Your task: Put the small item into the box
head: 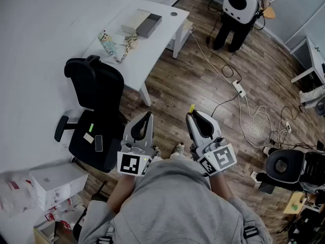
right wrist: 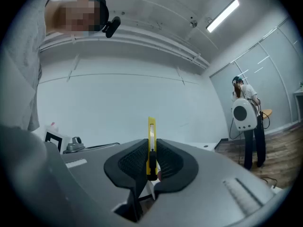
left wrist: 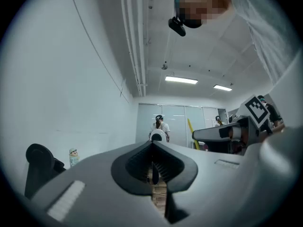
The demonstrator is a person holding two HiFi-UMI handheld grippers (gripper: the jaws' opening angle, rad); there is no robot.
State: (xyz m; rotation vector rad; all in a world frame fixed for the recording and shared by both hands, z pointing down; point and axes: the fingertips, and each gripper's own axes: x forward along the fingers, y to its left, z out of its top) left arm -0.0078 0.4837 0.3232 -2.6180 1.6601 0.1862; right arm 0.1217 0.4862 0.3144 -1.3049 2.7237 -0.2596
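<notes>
At the far left we see white cartons (head: 57, 181) on the floor by the wall, and beside them a black office chair (head: 95, 93) pushed against the white worktop (head: 152, 50). On the worktop's left part stands a small figurine (head: 106, 41) with a light cord (head: 127, 46) next to it, and further right lies the open box (head: 143, 23), a beige half touching a dark grey one. We hold both tools in front of us, above the wooden floor (head: 172, 90) and well apart from the worktop. The left tool (head: 147, 116) points ahead with its jaws drawn together, and its own view shows nothing between the pads. Just beside it, the right tool (head: 192, 116) has its jaws closed on a yellow utility knife (right wrist: 151, 131), which stands upright between the ribbed pads with its upper end rising clear of them. So the small item is in the right tool, in the air, and not in the box. To the right, a white power strip (head: 238, 88) and loose cables lie on the floor, and a person (head: 238, 11) stands at the far end of the room, behind a round white device.
</notes>
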